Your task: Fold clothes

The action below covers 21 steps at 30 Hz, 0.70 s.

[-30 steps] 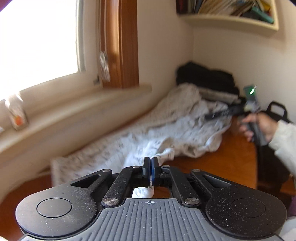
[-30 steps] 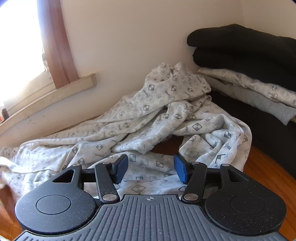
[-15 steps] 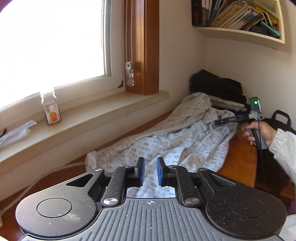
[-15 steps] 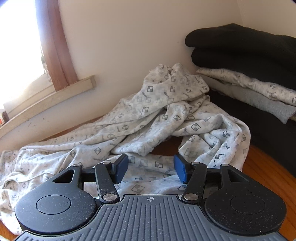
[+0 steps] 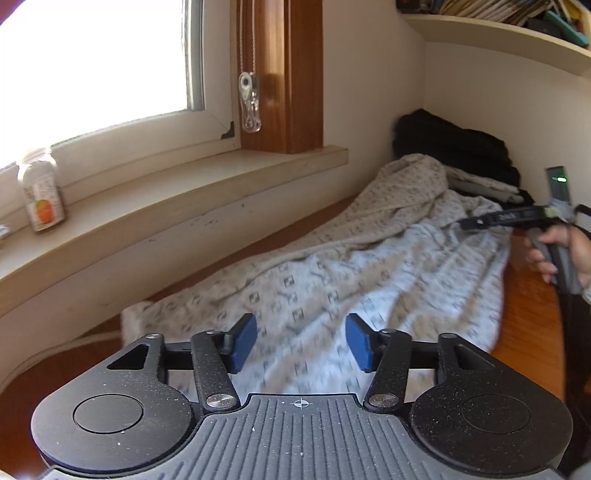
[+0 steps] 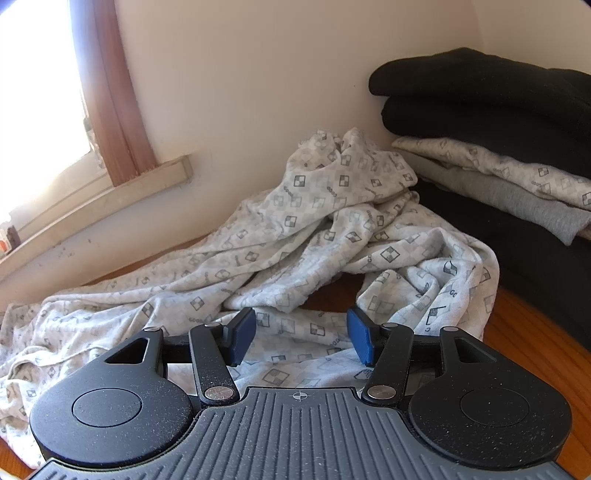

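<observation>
1. Left tool (image 5: 301, 343): jaws opening, blue pads apart, nothing between them; it hovers over the near end of the garment.
2. Right tool (image 6: 301, 341): jaws apart, not clamped on anything, cloth lies under and ahead of them.
3. Patterned garment (image 6: 295, 236): one piece, spread long and crumpled on the wooden counter (image 6: 517, 325) along the wall, far end bunched up against the wall. No clean fold visible in it, so I judge this item barely started: flatten, then fold, then stack.
4. Folded stack (image 6: 498, 147) in the far corner, touching the garment's far end: about five layers, namely two black on top, one patterned, one grey, dark mass below; exact count unclear. These look done.
5. Windowsill (image 5: 184, 192): one small bottle (image 5: 42, 195).
6. Shelf (image 5: 498, 33) up high: books, uncountable.
</observation>
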Each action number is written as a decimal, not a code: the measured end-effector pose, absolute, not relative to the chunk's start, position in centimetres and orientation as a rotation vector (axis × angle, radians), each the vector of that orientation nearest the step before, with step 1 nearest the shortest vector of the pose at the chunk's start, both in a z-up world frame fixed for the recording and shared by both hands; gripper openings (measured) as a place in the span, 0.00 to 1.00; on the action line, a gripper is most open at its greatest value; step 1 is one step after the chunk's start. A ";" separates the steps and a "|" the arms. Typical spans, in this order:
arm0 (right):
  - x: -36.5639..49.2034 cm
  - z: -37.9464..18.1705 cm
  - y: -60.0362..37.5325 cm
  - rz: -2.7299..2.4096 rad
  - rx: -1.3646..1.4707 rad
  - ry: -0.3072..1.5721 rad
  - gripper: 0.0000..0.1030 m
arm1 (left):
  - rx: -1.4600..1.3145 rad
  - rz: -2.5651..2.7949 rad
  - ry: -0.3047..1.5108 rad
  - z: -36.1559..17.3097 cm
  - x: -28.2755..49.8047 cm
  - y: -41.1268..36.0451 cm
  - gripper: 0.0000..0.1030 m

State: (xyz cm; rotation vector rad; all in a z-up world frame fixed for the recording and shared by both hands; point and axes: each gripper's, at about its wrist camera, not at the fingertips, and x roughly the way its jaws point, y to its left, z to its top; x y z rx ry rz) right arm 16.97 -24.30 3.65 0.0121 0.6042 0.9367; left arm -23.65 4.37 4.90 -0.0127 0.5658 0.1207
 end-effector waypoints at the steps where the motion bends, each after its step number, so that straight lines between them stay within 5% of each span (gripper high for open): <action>1: 16.9 3.6 -24.3 0.937 0.012 0.604 0.53 | -0.015 0.124 0.565 4.6 -22.8 4.5 0.60; 14: 16.9 3.7 -24.6 0.953 0.029 0.597 0.54 | 0.163 0.129 0.589 4.2 -11.5 0.5 0.63; 21: 17.0 3.6 -24.6 0.964 0.026 0.601 0.55 | 0.067 0.115 0.638 1.3 -10.2 4.4 0.63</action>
